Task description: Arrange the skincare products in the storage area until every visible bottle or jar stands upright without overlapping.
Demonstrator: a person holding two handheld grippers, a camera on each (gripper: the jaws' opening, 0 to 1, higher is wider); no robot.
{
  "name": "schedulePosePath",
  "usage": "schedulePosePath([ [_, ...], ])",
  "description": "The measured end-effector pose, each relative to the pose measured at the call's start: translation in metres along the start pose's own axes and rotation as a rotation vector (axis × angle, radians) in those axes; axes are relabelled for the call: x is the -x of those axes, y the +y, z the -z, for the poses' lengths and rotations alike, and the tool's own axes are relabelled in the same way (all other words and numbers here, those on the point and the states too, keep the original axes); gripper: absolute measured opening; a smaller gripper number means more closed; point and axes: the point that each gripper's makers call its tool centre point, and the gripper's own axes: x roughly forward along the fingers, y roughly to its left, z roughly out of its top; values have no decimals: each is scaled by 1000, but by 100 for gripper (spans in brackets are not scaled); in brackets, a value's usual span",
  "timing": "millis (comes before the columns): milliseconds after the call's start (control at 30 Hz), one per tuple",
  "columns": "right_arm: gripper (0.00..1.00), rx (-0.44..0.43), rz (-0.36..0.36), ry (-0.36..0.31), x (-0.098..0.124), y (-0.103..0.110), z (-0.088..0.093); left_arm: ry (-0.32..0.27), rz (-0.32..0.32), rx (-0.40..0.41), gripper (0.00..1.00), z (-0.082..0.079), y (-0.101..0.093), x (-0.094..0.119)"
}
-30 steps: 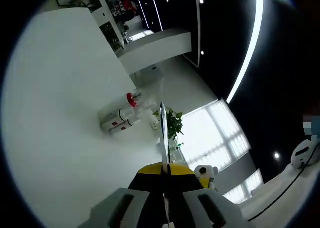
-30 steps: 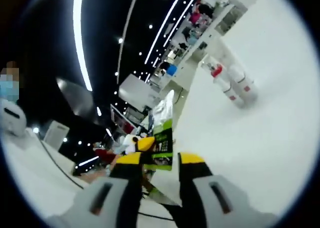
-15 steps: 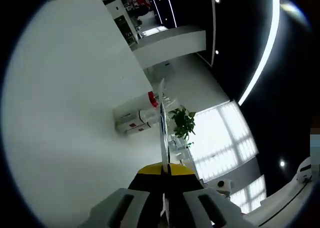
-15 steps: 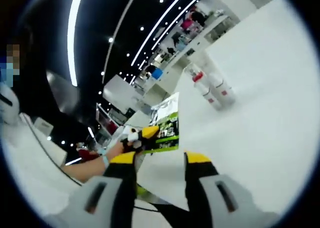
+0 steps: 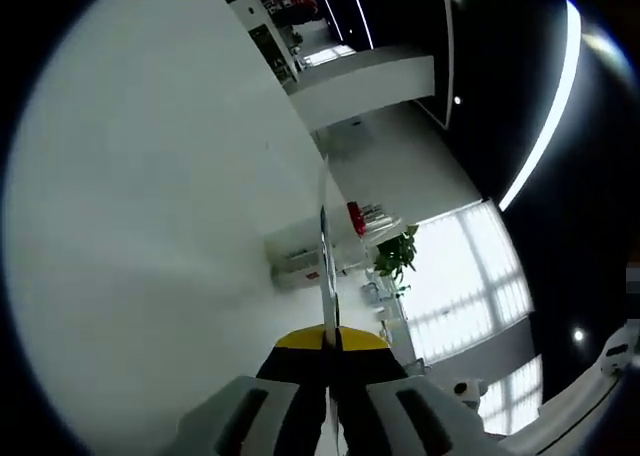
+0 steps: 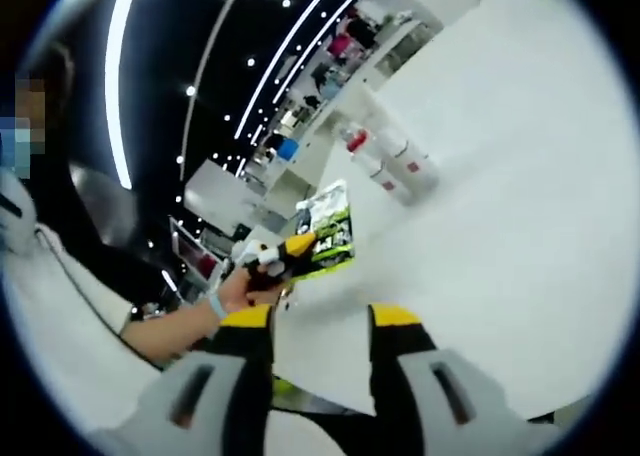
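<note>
Two white bottles (image 6: 400, 166) with red labels appear to lie side by side on the white table (image 6: 500, 206); a red cap (image 6: 352, 139) shows at one end. In the left gripper view the same bottles (image 5: 298, 263) lie just left of a thin card (image 5: 324, 246) seen edge-on, with the red cap (image 5: 355, 216) to its right. My left gripper (image 5: 330, 338) is shut on that card. In the right gripper view the left gripper (image 6: 290, 251) holds the green printed card (image 6: 328, 238) out over the table's near-left edge, short of the bottles. My right gripper (image 6: 322, 321) is open and holds nothing.
A person's hand and forearm (image 6: 190, 316) hold the left gripper. Behind the table are shop shelves (image 6: 340, 51) and a white counter (image 5: 365, 76). A potted plant (image 5: 398, 256) stands by bright windows. Bare white tabletop spreads around the bottles.
Both cameras have swung. In the right gripper view the left gripper with the card now sits further in, with more of the forearm showing. The bottles have not moved on the table.
</note>
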Motion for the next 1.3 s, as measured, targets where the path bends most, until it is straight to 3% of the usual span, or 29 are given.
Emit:
schedulePosePath([
  [200, 40, 25, 82, 16, -6, -16, -4, 17, -9, -12, 1, -18, 9, -8],
  [367, 42, 34, 149, -11, -8, -30, -13, 44, -29, -29, 1, -27, 16, -13],
  [533, 42, 11, 168, -15, -13, -38, -18, 50, -37, -29, 1, -38, 22, -18],
  [733, 45, 40, 212, 1, -15, -47, -22, 59, -57, -19, 1, -50, 34, -31],
  [900, 54, 61, 275, -21, -10, -59, -28, 78, -90, -24, 1, -53, 46, -44],
  [1133, 54, 15, 315, -54, 2, -65, -18, 133, -126, -21, 1, -48, 61, -56],
  [1300, 54, -15, 340, -75, 10, -68, -11, 136, -143, -12, 1, -51, 68, -60],
])
